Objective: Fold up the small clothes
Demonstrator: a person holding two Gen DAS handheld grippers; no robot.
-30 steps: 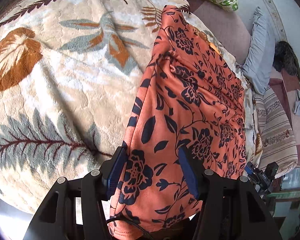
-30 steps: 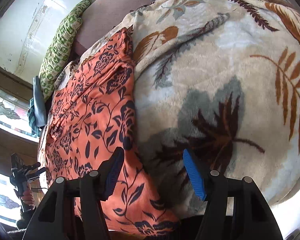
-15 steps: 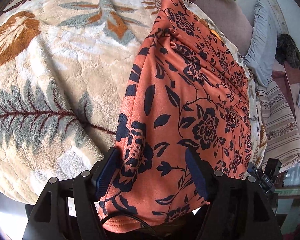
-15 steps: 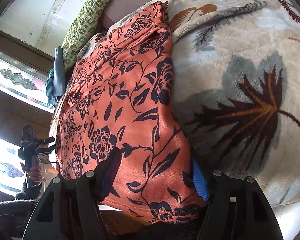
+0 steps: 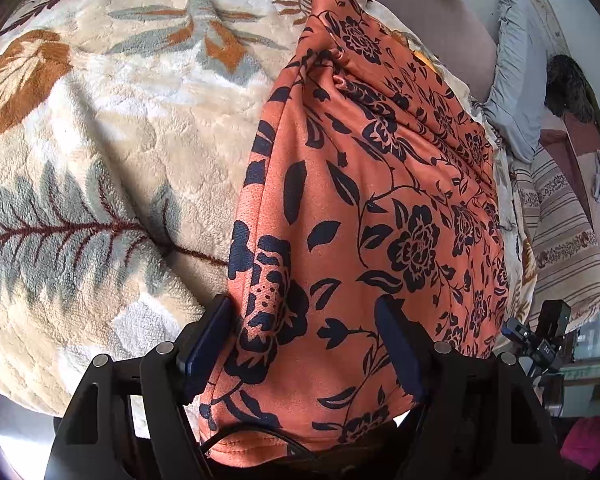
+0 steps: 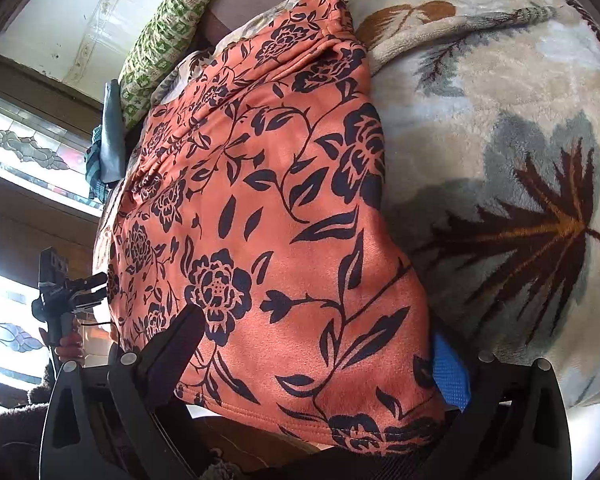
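The orange flowered garment lies as a long folded strip on the leaf-patterned blanket, and its long axis runs straight away from you, from the hem at your grippers toward the green pillow at the far end. That lengthwise lie is what your next fold turns on: judging by the layout, the near hem has to travel up along the strip, not across it.

Your left gripper straddles the near hem at the strip's left edge, with its left finger just outside the cloth on the blanket and its right finger lying on the fabric. Its jaws are opening, with cloth between them but not pinched.

Your right gripper sits over the same hem at the right edge; the blue pad shows just past the cloth's right border. Its jaws are opening too, spread nearly the full width of the strip, cloth between them and loose.

Both hands sit equally near the hem, one at each corner.
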